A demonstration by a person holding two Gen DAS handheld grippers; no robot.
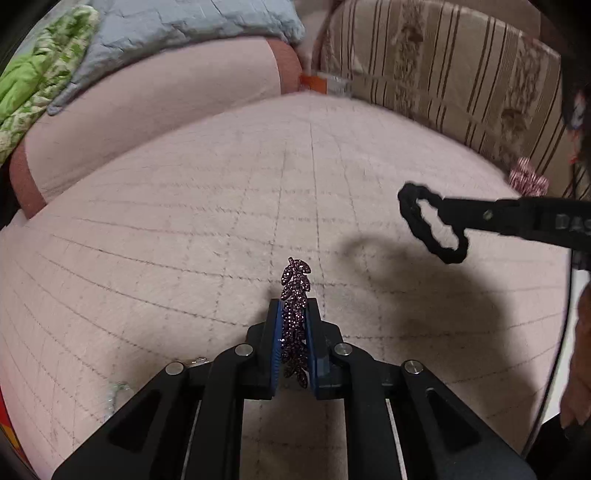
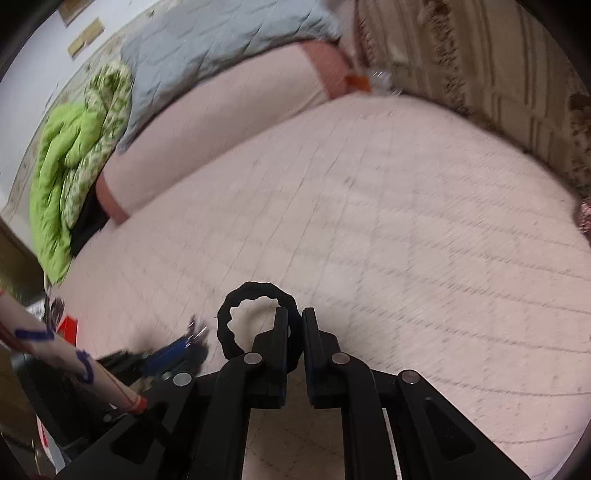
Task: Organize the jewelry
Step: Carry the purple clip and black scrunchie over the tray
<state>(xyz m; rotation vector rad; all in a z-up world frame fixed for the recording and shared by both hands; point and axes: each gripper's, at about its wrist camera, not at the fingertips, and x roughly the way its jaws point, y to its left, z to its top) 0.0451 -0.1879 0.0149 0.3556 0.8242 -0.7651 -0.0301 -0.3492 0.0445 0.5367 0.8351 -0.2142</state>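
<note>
While both grippers hang above a pale pink quilted bedspread, each has 1 small item pinched between nearly closed jaws. In the left wrist view, the left gripper grips a purple rhinestone leaf-shaped hair clip along its length, with the clip's tip poking forward toward 12 o'clock beyond the fingertips. At 3 o'clock in that view, the right gripper reaches in from the edge carrying a black scrunchie, whose loop hangs free in the air and casts a shadow on the cover below. The right wrist view confirms this: the right gripper clamps 1 side of the black scrunchie, and the loop sticks out toward 11 o'clock.

A pink bolster lies at 11 o'clock, with a grey-blue quilt and a green blanket beyond it, and a striped cushion stands at 1 o'clock.

No tray or box for the pieces is visible, so where they belong cannot be told. The step seems to be carrying both pieces to a sorting place. To do it well, each grip should stay firm and level, since the thin clip could twist loose, and the 2 grippers should keep well apart so the loop does not snag on the clip
</note>
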